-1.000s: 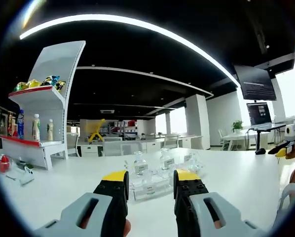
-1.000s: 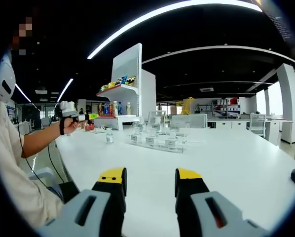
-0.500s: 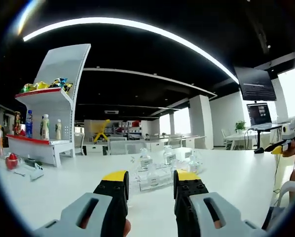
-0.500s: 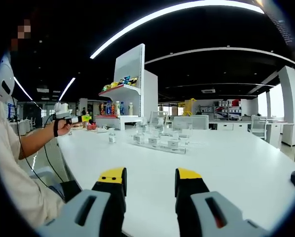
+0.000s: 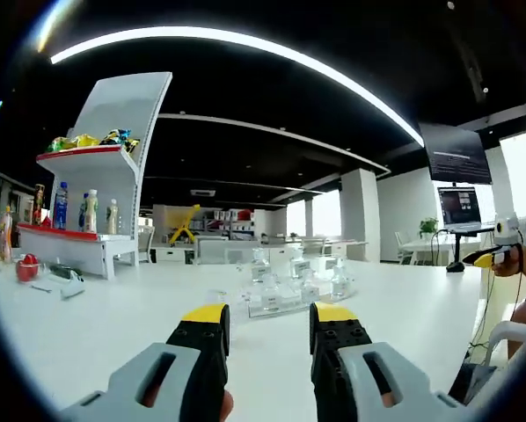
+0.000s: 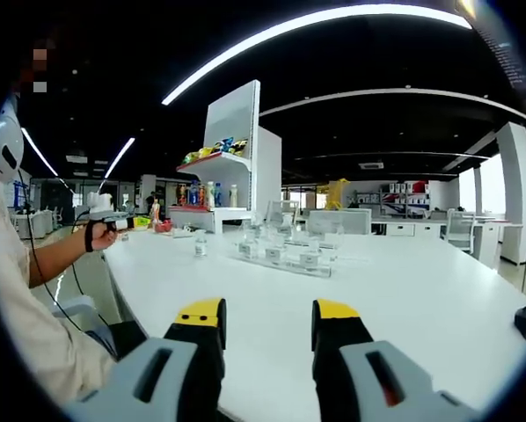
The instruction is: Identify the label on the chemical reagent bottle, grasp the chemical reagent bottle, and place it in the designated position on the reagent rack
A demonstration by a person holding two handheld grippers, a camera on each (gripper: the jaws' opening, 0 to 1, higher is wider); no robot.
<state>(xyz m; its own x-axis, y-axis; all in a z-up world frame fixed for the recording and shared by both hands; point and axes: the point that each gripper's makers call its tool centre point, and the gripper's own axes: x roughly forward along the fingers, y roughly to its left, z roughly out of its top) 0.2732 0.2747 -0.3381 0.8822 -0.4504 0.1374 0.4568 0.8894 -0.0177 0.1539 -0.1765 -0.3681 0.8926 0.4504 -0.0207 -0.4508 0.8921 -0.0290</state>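
While both grippers hover over the white table, nothing sits between their jaws. Left gripper: jaws spread apart, empty. Right gripper: jaws spread apart, empty. Clear reagent rack lies straight ahead beyond the left jaw tips, well apart from them, its long side running across the view. Small reagent bottles stand upright in it, necks up, labels too small to read. In the right gripper view the reagent rack sits ahead and slightly left of the jaws, with a lone bottle upright on the table left of it. White display shelf far left of the left jaws, holding drinks.
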